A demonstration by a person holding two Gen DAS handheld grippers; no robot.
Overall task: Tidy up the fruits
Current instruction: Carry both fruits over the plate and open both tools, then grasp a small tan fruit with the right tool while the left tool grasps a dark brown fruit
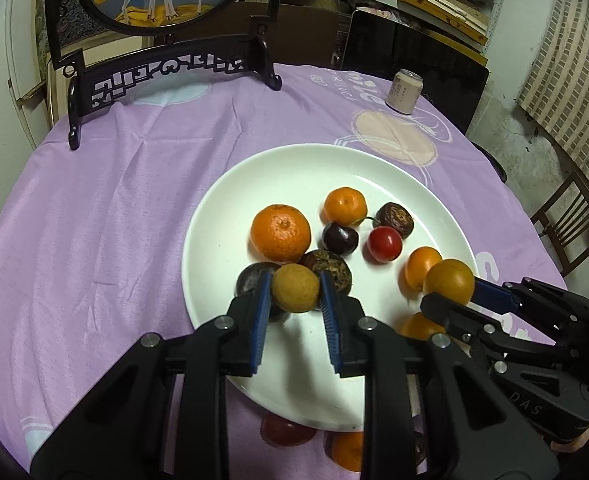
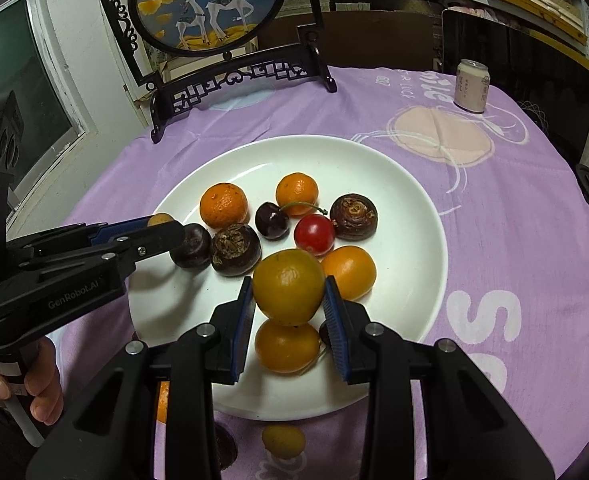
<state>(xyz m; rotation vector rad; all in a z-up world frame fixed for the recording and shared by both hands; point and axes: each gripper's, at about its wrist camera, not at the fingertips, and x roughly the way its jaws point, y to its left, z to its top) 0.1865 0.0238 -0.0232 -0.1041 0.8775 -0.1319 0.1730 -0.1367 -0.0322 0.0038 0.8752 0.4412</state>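
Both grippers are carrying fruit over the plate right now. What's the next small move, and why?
Probably lower the right gripper a little and open it. It is shut on the yellow-orange citrus, which hangs over the white plate just above another orange, so nudge it toward bare plate first. The left gripper holds the tan round fruit over the plate's near-left part and can follow.
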